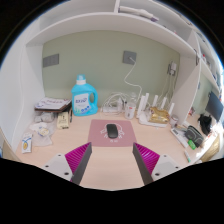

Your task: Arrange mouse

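A dark mouse [112, 130] lies on a pink mouse mat [112, 134] in the middle of the light desk [112, 165]. My gripper [111, 160] is held above the desk, short of the mat. Its two fingers [74, 160] with magenta pads stand wide apart, open, with nothing between them. The mouse sits just ahead of the fingers, centred between their lines.
A blue detergent bottle [84, 97] stands at the back left. Small clutter [47, 120] lies left of the mat. A white router with antennas [153, 108] and cables sit at the back right. A dark keyboard edge [190, 134] is at the far right.
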